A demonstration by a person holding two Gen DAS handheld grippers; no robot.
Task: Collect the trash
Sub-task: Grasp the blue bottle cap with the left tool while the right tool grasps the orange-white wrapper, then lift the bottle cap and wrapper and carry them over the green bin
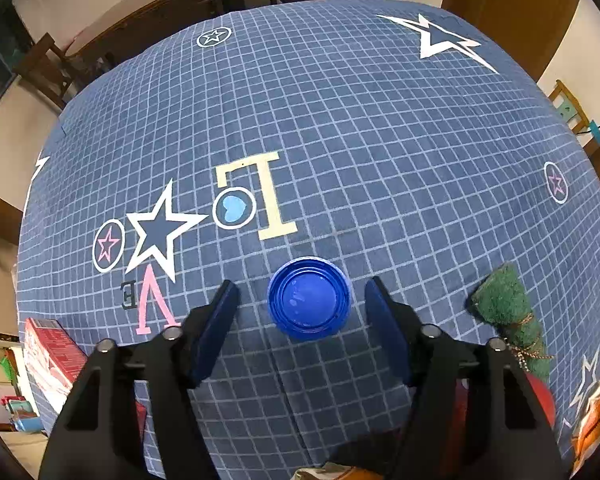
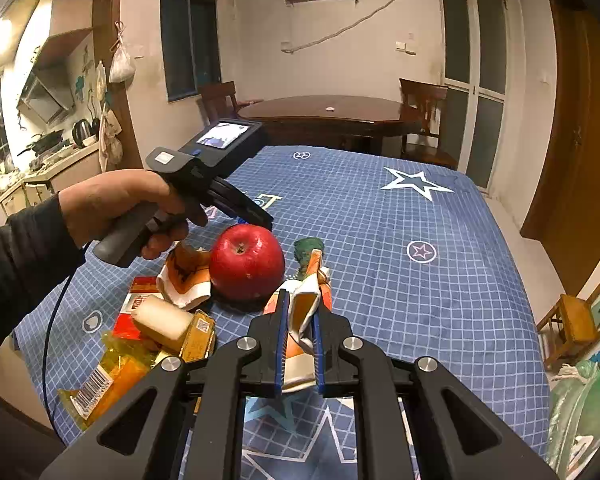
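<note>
A blue bottle cap (image 1: 309,298) lies upside down on the blue checked tablecloth (image 1: 340,140). My left gripper (image 1: 302,294) is open, its fingers on either side of the cap, apart from it. My right gripper (image 2: 300,312) is shut on a crumpled orange and white wrapper (image 2: 302,320), held just above the cloth. In the right wrist view the left gripper's body (image 2: 204,184) is held in a hand above the red apple (image 2: 247,262); its fingertips are hidden behind the apple.
A rolled green cloth (image 1: 508,312) tied with string lies right of the cap, also in the right wrist view (image 2: 308,248). More wrappers (image 2: 184,276), a red box (image 2: 134,312), a yellow packet (image 2: 108,376) and a white roll (image 2: 162,316) lie left. A dining table (image 2: 332,114) stands beyond.
</note>
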